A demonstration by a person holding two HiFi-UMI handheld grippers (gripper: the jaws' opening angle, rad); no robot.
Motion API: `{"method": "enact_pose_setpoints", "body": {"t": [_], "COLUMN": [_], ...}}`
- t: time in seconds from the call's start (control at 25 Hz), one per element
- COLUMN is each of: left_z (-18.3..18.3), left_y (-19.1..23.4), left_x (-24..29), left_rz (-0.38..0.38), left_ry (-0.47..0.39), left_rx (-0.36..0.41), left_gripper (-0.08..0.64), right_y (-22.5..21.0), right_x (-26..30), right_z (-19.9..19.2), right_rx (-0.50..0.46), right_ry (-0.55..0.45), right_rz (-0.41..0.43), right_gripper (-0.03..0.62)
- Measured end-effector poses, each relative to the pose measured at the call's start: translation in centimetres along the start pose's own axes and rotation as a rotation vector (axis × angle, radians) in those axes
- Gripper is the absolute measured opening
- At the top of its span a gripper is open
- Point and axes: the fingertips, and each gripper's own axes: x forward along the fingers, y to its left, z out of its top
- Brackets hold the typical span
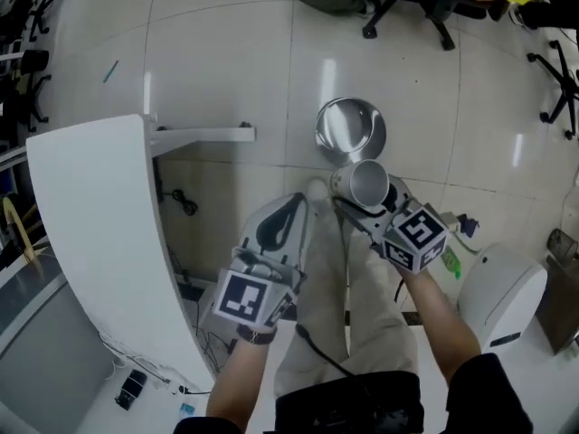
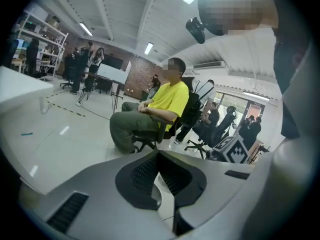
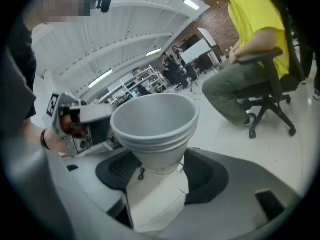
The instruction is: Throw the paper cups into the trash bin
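The right gripper [image 3: 159, 170] has its jaws spread wide around the narrow base of a nested stack of white paper cups [image 3: 155, 121]. The pads clamp the base from both sides, and the open mouths point away from the gripper. The stack hangs just beside the round shiny metal trash bin [image 1: 351, 128] on the pale tiled floor [image 1: 226, 52], on the person's side. The left gripper [image 2: 159, 176], farther from the bin, has its jaws closed together on nothing.

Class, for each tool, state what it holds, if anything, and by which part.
The right tool grips the stacked paper cups by their narrow base. The left tool is shut on nothing.
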Motion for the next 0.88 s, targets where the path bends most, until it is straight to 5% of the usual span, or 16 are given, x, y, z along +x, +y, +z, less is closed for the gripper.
{"method": "enact_pose_setpoints", "body": {"t": [0.16, 0.44, 0.64, 0.88], "left_z": [-4.9, -10.6, -11.6, -13.8], "left_y": [4.4, 7.4, 9.6, 12.6], "left_x": [4.3, 6.6, 6.2, 6.7], "left_rz": [0.024, 0.027, 0.053, 0.122], "left_ry": [0.004, 0.075, 0.094, 0.101], "left_rx": [0.01, -0.078, -0.113, -0.16], "left_gripper": [0.005, 0.005, 0.005, 0.005], "right_y": [-9.1, -18.7, -23.6, -25.8], "right_x": [8.4, 17.3, 20.7, 23.2], "right_z": [-7.5, -19.1, -25.1, -31.0], "right_rx": [-0.166, -0.163, -0.483, -0.868], "right_ry": [0.179, 0.519, 0.817, 1.022], "right_rz": [-0.108, -0.139, -0.136, -0.006], "right_gripper": [0.296, 0.301, 0.298, 0.296]}}
